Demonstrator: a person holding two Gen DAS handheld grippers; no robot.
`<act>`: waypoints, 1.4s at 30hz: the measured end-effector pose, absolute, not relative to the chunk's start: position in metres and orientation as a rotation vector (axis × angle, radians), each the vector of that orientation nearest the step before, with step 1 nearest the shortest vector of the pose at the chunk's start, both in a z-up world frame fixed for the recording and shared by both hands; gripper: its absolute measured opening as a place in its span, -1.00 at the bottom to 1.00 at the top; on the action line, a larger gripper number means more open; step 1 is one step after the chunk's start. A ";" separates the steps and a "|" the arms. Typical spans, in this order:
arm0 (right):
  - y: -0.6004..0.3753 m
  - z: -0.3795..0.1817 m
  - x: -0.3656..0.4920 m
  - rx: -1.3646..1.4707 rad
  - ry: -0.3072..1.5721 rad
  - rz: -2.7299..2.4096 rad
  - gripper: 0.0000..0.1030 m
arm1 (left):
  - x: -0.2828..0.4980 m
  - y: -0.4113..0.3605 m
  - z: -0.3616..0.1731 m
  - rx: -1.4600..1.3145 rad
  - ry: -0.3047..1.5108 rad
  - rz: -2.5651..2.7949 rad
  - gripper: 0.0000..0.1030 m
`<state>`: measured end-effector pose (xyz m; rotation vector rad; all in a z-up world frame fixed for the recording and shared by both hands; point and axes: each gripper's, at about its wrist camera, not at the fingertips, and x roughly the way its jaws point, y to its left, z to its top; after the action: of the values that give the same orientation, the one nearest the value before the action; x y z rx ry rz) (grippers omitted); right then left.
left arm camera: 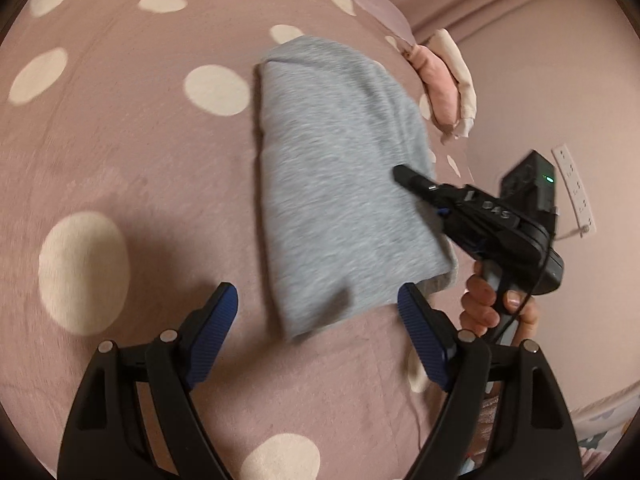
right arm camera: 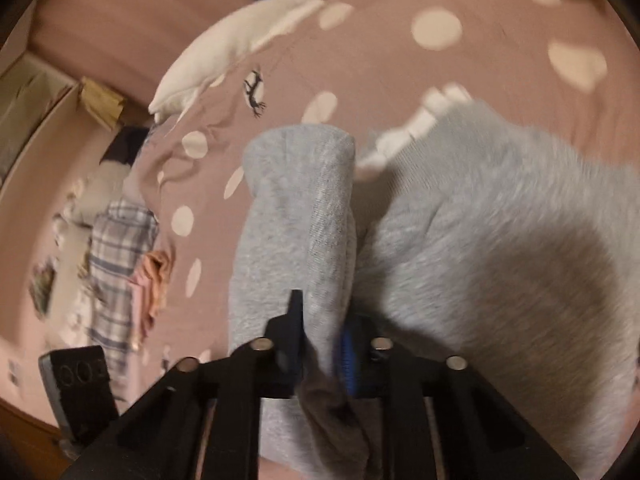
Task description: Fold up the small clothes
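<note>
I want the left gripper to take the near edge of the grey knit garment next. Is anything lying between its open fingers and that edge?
Nothing visible does. The left gripper is open over bare pink dotted bedding, with the grey knit garment starting right at its fingertips. The right gripper, shut on the garment, comes in from the right side.

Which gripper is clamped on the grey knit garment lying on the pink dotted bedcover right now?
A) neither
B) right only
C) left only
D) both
B: the right gripper has its jaws pinched on a fold of the grey knit garment, while the left gripper stands wide open with nothing between its pads.
</note>
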<state>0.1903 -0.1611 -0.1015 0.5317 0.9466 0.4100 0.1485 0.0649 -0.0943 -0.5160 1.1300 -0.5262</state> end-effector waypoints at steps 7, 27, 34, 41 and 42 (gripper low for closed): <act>-0.193 -0.066 0.185 0.567 0.811 0.387 -0.76 | 0.142 0.061 -0.085 -0.516 1.114 -0.547 0.60; -0.245 -0.067 0.172 0.718 0.737 0.417 -0.79 | 0.168 0.023 -0.061 -0.495 1.089 -0.612 0.60; -0.269 -0.110 0.177 0.669 0.876 0.229 -0.79 | 0.180 -0.006 -0.050 -0.436 1.069 -0.638 0.60; -0.260 -0.116 0.182 0.518 0.928 0.181 -0.79 | 0.189 -0.052 -0.035 -0.351 1.018 -0.729 0.60; -0.259 -0.113 0.182 0.490 0.922 0.169 -0.79 | 0.192 -0.057 -0.040 -0.332 1.031 -0.731 0.58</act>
<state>0.1818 -0.2592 -0.1130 0.4902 0.9216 0.1688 0.1920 -0.0571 -0.0399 -0.3316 1.0309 -0.7307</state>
